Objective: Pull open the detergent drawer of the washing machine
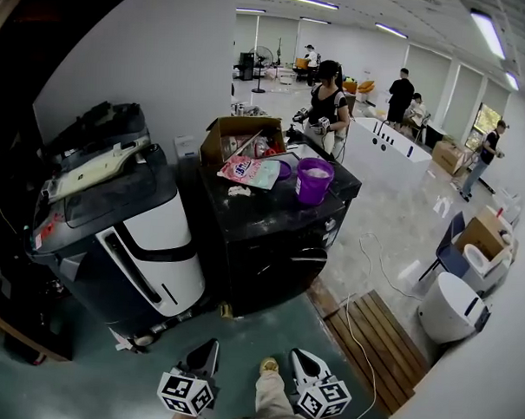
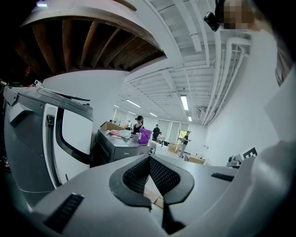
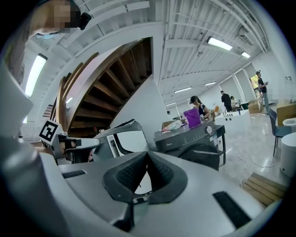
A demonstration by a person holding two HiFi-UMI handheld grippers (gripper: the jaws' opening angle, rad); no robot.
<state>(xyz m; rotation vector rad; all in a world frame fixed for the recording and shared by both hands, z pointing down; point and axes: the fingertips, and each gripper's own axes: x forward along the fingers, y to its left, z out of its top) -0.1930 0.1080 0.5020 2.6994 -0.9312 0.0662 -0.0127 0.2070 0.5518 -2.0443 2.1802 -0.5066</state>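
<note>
The black front-loading washing machine [image 1: 270,239] stands in the middle of the head view, a few steps ahead of me. Its closed front panel with the detergent drawer [image 3: 173,144] and a knob [image 3: 209,130] faces the right gripper view. The washing machine [image 2: 118,150] is small and far in the left gripper view. My left gripper [image 1: 211,345] and right gripper [image 1: 298,355] are side by side at the bottom edge, both short of the machine. The left gripper [image 2: 149,158] and the right gripper [image 3: 148,153] are shut and empty, their dark pads meeting at the tips.
A purple bucket [image 1: 314,180], a pink bag [image 1: 249,171] and an open cardboard box [image 1: 239,138] sit on top of the washer. A big black-and-white machine [image 1: 122,233] stands at its left. A wooden pallet [image 1: 378,340] and a cable lie at right. Several people stand behind.
</note>
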